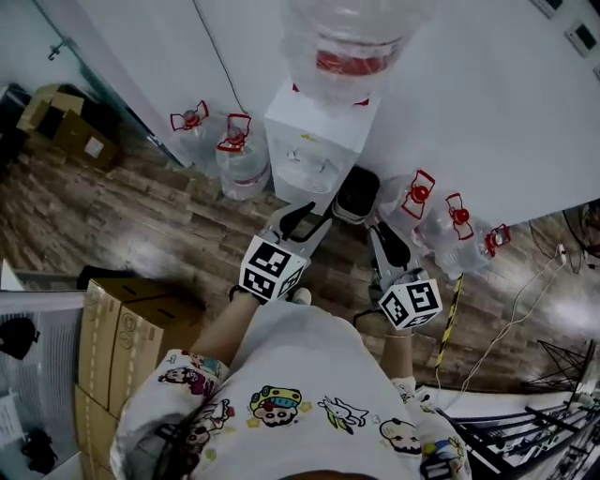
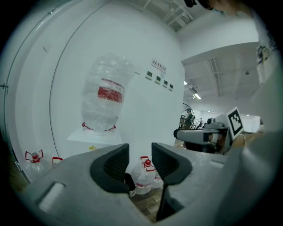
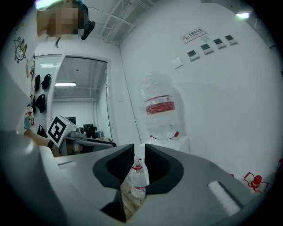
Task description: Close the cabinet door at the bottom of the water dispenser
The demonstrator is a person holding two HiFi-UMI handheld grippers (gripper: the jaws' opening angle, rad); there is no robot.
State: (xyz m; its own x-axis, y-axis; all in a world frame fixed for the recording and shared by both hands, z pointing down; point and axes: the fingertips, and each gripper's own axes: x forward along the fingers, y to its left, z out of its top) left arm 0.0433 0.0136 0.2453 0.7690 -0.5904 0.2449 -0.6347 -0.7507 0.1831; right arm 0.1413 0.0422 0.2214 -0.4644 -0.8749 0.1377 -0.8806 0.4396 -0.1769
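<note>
Red label (image 1: pixel 342 62) round the big clear water bottle (image 1: pixel 352 28), print too blurred to read. On the white wall (image 1: pixel 487 112), a small sign (image 3: pixel 194 34) with tiny print, too small to read, and next to it a row of little dark squares (image 3: pixel 212 44). A small yellow mark (image 2: pixel 92 148) on the top of the white box under the bottle, not clear enough to read. Black-and-white square patterns on the marker cube (image 1: pixel 272 269) of each tool. Down below, a brown wood floor (image 1: pixel 159 225). Empty jugs with red handles (image 1: pixel 242 159) standing on it at both sides. A black bin (image 1: pixel 357 192) just beside the white box. Cardboard boxes (image 1: pixel 117 333) stacked at the lower left. A yellow-and-black striped stick (image 1: pixel 448 323) and white cables (image 1: pixel 525 309) off to the right. In the middle, the water dispenser (image 1: pixel 314 141), white, standing upright against the wall, long way running up and down, bottle upside down on top, front turned out to the person. Cabinet door low on that front, hidden by the steep look down and by the tools, so cannot tell if open or shut. Left tool (image 1: pixel 305 223) held in front of the dispenser and aimed at it, jaws apart, nothing between them, only far-off jugs showing through the gap. Right tool (image 1: pixel 382 234) beside it, aimed the same way, jaws apart with a thinner gap, gripping nothing.
</note>
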